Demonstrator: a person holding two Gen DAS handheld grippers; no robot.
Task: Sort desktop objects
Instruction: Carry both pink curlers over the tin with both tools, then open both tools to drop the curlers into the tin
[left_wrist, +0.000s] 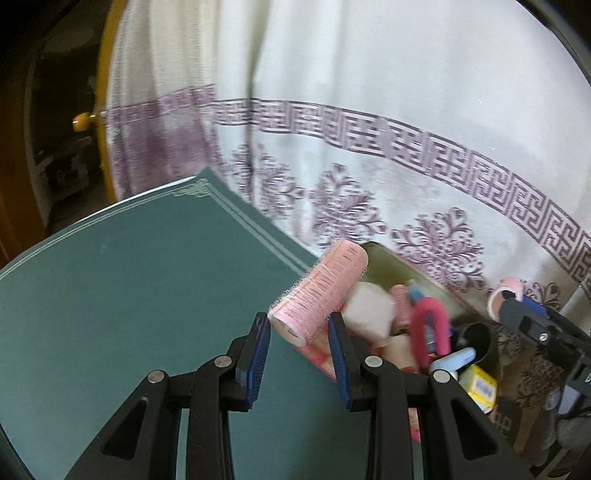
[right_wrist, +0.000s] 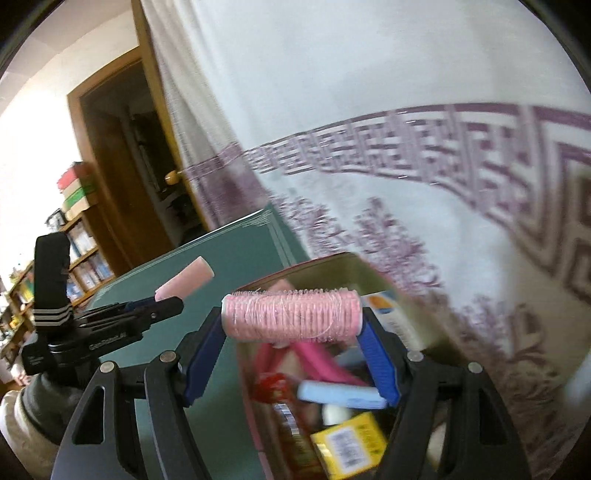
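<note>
Two rollers (left_wrist: 319, 293) (right_wrist: 291, 314) between tools' pads (left_wrist: 255, 358)

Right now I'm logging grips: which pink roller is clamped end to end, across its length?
The right claw's roller, held crosswise by both ends. The left claw's roller points forward, gripped around its body.

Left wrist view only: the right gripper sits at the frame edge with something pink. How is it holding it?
Observer: The right gripper clamps a pink hair roller lengthwise, one pad on each end.
Operator: What is below it?
Observer: In its own view the open tin lies right beneath the roller, with a white carton against the far wall.
Operator: My left side is dark. Anything there?
Observer: A bookshelf stands beside the doorway, with stacked boxes on top.
</note>
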